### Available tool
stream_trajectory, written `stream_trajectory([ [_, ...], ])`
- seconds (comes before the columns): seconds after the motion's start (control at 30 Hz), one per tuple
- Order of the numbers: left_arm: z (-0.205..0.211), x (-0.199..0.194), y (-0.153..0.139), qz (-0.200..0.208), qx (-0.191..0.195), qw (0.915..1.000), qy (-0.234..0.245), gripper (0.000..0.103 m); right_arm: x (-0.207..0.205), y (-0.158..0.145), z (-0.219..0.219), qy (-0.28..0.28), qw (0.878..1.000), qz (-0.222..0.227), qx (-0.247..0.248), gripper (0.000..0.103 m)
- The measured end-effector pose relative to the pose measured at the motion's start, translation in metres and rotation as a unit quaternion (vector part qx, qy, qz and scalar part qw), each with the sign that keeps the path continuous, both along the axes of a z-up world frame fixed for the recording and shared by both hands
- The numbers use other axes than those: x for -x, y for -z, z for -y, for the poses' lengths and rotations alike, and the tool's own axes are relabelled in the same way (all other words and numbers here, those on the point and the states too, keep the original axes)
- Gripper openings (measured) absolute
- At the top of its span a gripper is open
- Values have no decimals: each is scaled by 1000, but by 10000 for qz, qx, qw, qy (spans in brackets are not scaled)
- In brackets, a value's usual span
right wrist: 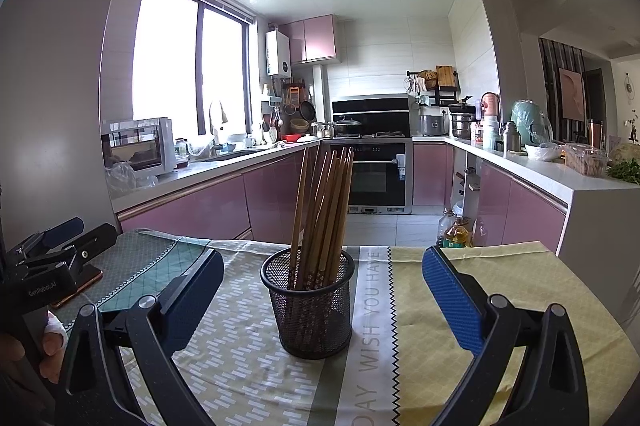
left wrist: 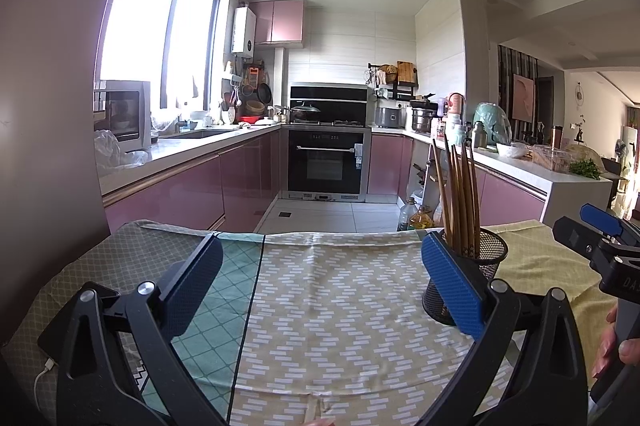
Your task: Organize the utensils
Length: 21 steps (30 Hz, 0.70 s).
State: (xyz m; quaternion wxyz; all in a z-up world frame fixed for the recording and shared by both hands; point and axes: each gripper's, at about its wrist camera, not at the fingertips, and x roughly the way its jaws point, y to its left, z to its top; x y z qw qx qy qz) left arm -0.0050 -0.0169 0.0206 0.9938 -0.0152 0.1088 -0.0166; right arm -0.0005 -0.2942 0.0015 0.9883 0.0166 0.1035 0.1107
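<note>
A black mesh holder point(right wrist: 310, 306) stands upright on the patterned tablecloth point(right wrist: 248, 366). Several brown wooden chopsticks point(right wrist: 324, 202) lean inside it. My right gripper point(right wrist: 322, 290) is open, its blue pads on either side of the holder, a little nearer than it, not touching. In the left wrist view the same holder point(left wrist: 486, 266) with its chopsticks point(left wrist: 460, 198) sits just behind the right pad point(left wrist: 452, 282). My left gripper point(left wrist: 322, 282) is open over bare cloth with nothing between its fingers.
The table's far edge point(left wrist: 320, 234) drops to the tiled kitchen floor. Oil bottles point(right wrist: 456, 230) stand on the floor beyond it. A phone point(right wrist: 80, 288) lies at the table's left edge. Pink cabinets and an oven point(right wrist: 378, 178) lie further back.
</note>
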Motion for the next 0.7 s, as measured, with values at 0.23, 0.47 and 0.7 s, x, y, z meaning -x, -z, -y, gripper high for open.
stream_trajectory([
  [0.23, 0, 0, 0, -6, -3, 10000, 6, 98, 0, 0, 0, 5, 10000, 10, 1, 96],
  [0.47, -1, 0, 1, -20, -8, 10000, 10, 98, 1, -1, 0, 9, 10000, 9, -3, 96],
  [0.7, 0, 0, 1, -21, -12, 10000, 7, 98, 1, -1, 0, 19, 10000, 0, -8, 96],
])
